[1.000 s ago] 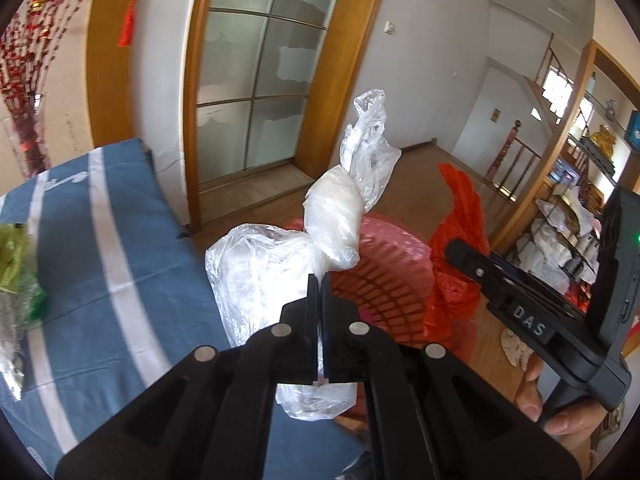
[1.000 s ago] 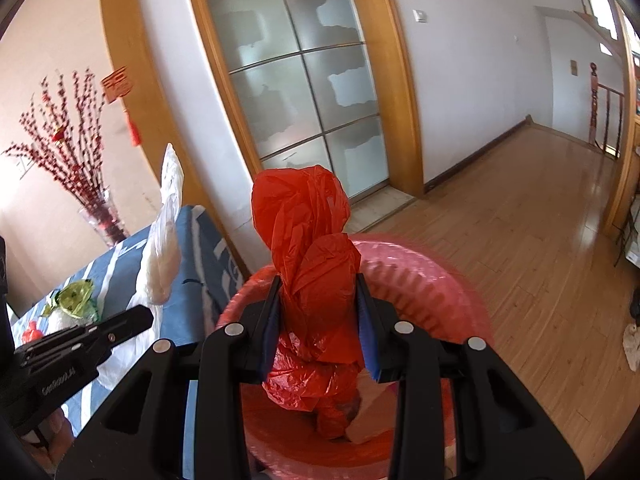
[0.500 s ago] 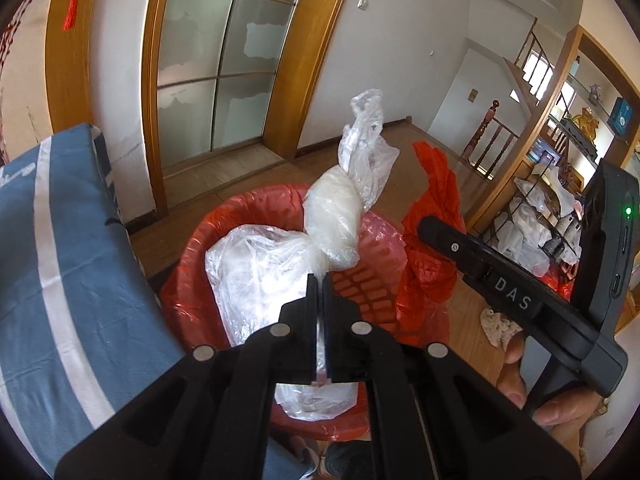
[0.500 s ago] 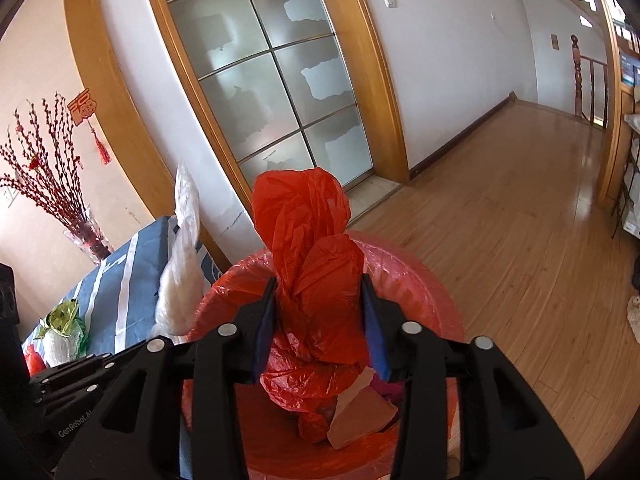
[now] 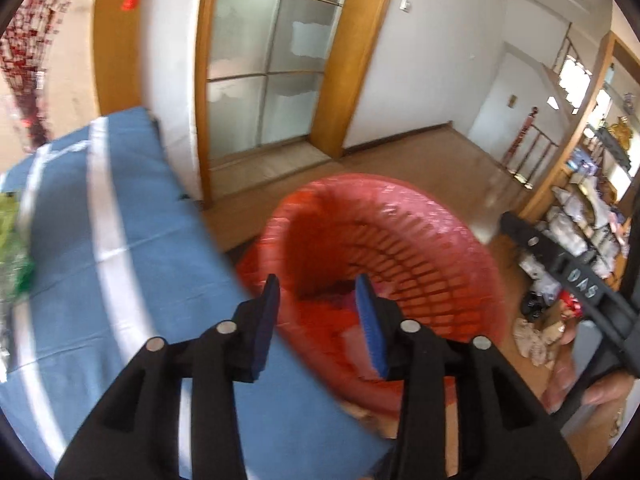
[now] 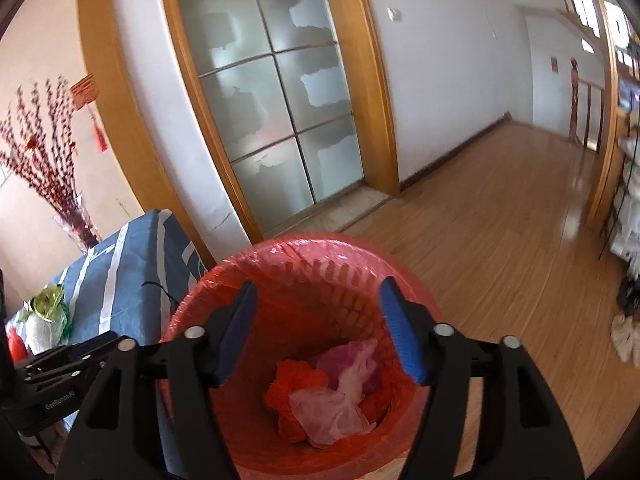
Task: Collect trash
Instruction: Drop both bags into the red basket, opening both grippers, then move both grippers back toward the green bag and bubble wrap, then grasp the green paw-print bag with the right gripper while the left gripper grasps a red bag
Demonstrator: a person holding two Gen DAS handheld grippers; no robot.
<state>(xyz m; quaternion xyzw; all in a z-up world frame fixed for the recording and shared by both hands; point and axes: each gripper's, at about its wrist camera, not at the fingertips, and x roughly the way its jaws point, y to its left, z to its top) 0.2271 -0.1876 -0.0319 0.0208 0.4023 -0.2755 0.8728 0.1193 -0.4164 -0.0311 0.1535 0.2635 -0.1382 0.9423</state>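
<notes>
1. The left gripper (image 5: 318, 300) has its jaws spread wide with nothing between them, held over the near-left rim of the red basket (image 5: 452, 248), beside the blue striped bench (image 5: 132, 264).
2. The right gripper (image 6: 320, 308) hangs above the same basket (image 6: 256, 264), jaws wide apart and empty.
3. At the basket's bottom lie a crumpled red bag (image 6: 294, 384) and a clear plastic bag (image 6: 332, 408), touching each other.
4. On the bench, far left, sit a green-topped white bundle (image 6: 46, 316) and a vase of red branches (image 6: 76, 224).
</notes>
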